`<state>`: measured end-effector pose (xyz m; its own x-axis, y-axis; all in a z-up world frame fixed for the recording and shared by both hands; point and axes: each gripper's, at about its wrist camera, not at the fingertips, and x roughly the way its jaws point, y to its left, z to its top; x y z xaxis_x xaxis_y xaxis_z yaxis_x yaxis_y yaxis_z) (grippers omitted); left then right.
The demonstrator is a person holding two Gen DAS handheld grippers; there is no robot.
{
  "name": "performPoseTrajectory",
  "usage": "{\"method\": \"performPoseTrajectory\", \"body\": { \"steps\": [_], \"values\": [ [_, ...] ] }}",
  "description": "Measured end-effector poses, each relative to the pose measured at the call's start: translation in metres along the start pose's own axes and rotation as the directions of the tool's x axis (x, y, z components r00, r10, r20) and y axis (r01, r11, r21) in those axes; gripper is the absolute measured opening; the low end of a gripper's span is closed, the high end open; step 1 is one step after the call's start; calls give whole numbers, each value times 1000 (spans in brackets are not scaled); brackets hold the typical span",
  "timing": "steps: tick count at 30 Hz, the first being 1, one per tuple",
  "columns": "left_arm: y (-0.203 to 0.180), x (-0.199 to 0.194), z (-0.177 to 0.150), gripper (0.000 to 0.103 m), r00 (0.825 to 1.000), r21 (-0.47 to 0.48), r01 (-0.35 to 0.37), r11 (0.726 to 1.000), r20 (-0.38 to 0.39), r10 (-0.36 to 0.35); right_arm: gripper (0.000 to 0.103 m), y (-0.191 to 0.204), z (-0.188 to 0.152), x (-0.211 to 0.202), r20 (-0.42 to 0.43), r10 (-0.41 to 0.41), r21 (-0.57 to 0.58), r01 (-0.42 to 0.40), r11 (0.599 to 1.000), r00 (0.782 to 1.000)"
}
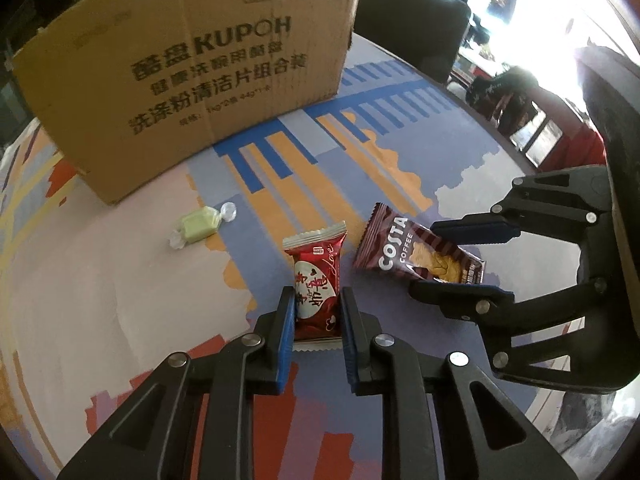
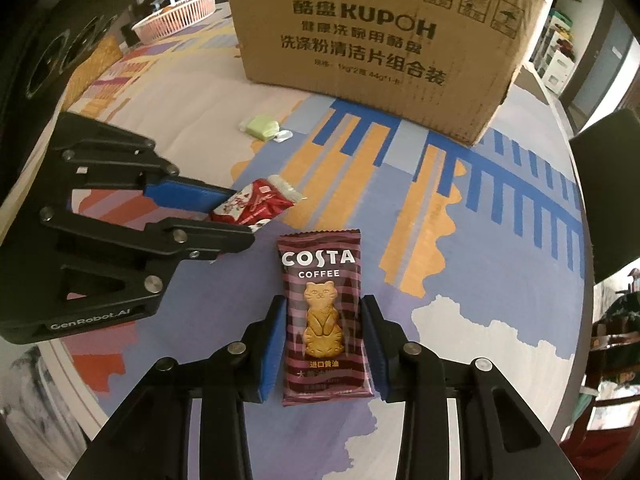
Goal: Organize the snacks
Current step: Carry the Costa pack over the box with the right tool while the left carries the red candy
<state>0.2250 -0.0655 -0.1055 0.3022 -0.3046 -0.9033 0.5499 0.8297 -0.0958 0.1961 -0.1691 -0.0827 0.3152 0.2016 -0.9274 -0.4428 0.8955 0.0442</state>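
Note:
My left gripper (image 1: 316, 300) is shut on a red snack packet (image 1: 316, 280), pads pressing both its sides; it also shows in the right wrist view (image 2: 256, 208). My right gripper (image 2: 324, 308) is open, its fingers either side of a brown Costa Coffee biscuit packet (image 2: 324, 312) lying flat on the table, small gaps showing. The same packet shows in the left wrist view (image 1: 416, 252) between the right gripper's fingers (image 1: 472, 232). A green wrapped candy (image 1: 200, 224) lies loose on the table, also in the right wrist view (image 2: 262, 126).
A large cardboard box (image 1: 192, 64) stands at the back of the table, also in the right wrist view (image 2: 380, 40). The tablecloth (image 2: 480, 240) is patterned. A pink basket (image 2: 176, 18) sits far left. Dark chairs (image 1: 412, 20) stand around the table.

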Motion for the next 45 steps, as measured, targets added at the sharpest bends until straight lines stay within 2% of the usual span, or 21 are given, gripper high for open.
{"method": "performPoseTrajectory", "body": {
  "steps": [6, 15, 22, 35, 40, 45],
  "values": [
    [6, -19, -2, 22, 998, -78, -14, 997, 56, 19, 38, -4, 1, -17, 61, -8, 40, 5, 999, 998],
    [19, -54, 8, 22, 987, -145, -26, 989, 156, 48, 38, -3, 28, -37, 168, -38, 94, 22, 995, 985],
    [31, -84, 25, 22, 967, -185, -42, 982, 239, 86, 38, -7, 52, -58, 257, -58, 141, 22, 990, 965],
    [49, -138, 70, 22, 915, -222, -65, 973, 375, 147, 38, -16, 104, -107, 416, -93, 183, 17, 983, 905],
    [55, -146, 86, 22, 905, -228, -70, 971, 394, 158, 38, -19, 121, -118, 446, -100, 196, 12, 981, 889],
    [65, -149, 101, 22, 902, -239, -73, 968, 398, 166, 38, -24, 139, -123, 460, -112, 203, 19, 979, 881]
  ]
}}
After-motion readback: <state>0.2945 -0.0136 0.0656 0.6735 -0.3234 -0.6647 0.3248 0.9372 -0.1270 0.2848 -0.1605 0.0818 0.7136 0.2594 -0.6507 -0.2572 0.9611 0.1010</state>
